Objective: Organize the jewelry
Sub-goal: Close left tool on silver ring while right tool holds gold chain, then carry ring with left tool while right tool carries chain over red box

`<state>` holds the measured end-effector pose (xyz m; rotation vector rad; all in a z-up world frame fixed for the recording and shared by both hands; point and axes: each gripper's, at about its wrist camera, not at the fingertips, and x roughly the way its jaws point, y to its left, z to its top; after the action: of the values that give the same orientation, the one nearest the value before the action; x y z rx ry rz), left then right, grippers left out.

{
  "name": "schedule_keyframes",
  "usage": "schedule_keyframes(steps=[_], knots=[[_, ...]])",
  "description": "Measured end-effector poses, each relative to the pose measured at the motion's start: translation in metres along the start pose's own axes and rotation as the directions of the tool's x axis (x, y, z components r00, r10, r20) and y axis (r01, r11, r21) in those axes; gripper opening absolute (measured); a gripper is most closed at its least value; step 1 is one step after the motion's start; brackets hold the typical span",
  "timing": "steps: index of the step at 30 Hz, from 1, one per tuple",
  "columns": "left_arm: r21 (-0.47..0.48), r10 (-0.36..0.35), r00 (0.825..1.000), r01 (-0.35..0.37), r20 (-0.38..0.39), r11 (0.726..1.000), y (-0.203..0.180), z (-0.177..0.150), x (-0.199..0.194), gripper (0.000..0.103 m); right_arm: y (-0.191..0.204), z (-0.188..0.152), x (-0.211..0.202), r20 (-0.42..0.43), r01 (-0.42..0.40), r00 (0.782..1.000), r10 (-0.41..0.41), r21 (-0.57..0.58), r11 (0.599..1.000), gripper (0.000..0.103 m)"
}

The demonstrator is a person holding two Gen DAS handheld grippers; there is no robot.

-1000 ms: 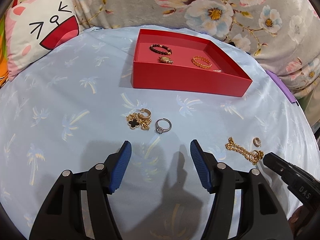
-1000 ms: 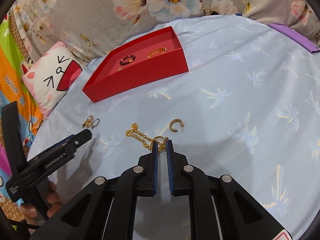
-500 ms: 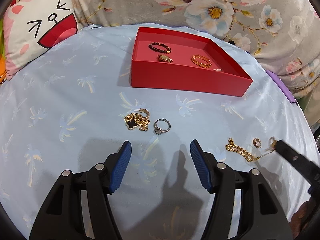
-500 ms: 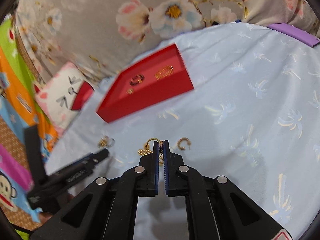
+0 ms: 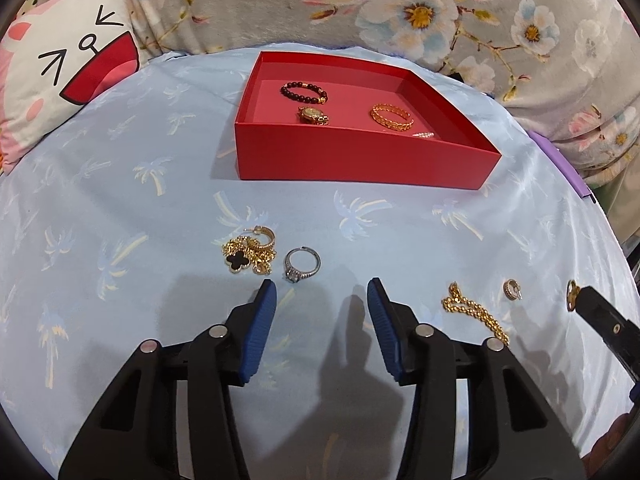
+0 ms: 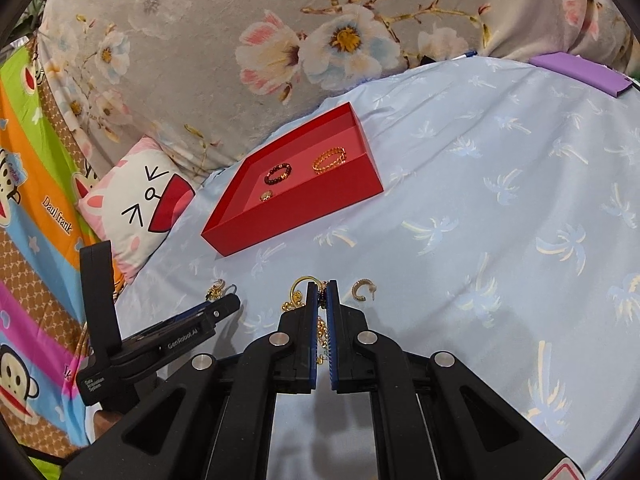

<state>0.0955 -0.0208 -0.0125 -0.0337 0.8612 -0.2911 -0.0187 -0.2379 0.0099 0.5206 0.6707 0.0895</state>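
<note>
Right gripper [image 6: 321, 286] jaws clenched on gold bead chain [image 5: 476, 313]. Left gripper [image 5: 322, 294] jaws released, just been narrowing, nothing between. Red cardboard tray [image 5: 360, 156] holds four pieces.

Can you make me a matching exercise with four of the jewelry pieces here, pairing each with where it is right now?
Things:
1. black bead bracelet
2. silver ring
3. gold chain
4. small hoop earring

Places:
A. on the blue cloth, in front of the left hand-held gripper
B. clamped in the right hand-held gripper
C. inside the red tray
D. on the blue cloth, beside the right hand-held gripper's tips

Pairs: 1-C, 2-A, 3-B, 4-D
</note>
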Motion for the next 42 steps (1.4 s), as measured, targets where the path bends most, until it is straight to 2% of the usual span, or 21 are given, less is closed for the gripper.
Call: schedule_keyframes(steps=[4, 11, 19, 26, 30, 33, 38, 42], knots=[[0.003, 0.014, 1.000, -0.014, 0.001, 1.000, 0.000, 0.005, 0.005, 0.042, -0.003, -0.002, 0.003, -0.011, -0.005, 1.000, 0.005, 0.005, 1.000, 0.005], [-0.005, 0.018, 1.000, -0.018, -0.003, 1.000, 0.001, 0.009, 0.010, 0.010, -0.007, -0.003, 0.008, -0.021, -0.011, 1.000, 0.011, 0.015, 1.000, 0.005], [-0.007, 0.020, 1.000, -0.020, 0.002, 1.000, 0.001, 0.005, 0.005, 0.008, -0.006, -0.002, 0.007, -0.020, -0.016, 1.000, 0.016, 0.010, 1.000, 0.005], [-0.018, -0.026, 0.999, 0.027, 0.048, 0.999, -0.004, 0.010, -0.031, 0.008, 0.009, 0.006, -0.003, -0.011, -0.025, 1.000, 0.025, -0.039, 0.999, 0.005], [-0.008, -0.072, 0.994, 0.073, 0.084, 0.997, -0.007, 0.034, -0.053, 0.008, 0.024, 0.029, -0.002, -0.006, -0.046, 0.999, 0.046, -0.089, 0.995, 0.005], [0.012, -0.079, 0.990, 0.079, 0.116, 0.997, -0.010, 0.054, -0.061, 0.008, 0.036, 0.054, 0.006, 0.003, -0.070, 0.998, 0.071, -0.125, 0.990, 0.005], [0.039, -0.047, 0.979, 0.040, 0.197, 0.998, -0.010, 0.106, -0.062, 0.008, 0.054, 0.103, 0.042, -0.013, -0.091, 0.996, 0.090, -0.167, 0.982, 0.005], [0.022, -0.038, 0.979, 0.034, 0.198, 0.999, -0.003, 0.140, -0.041, 0.008, 0.055, 0.133, 0.089, -0.068, -0.096, 0.994, 0.087, -0.140, 0.986, 0.005]])
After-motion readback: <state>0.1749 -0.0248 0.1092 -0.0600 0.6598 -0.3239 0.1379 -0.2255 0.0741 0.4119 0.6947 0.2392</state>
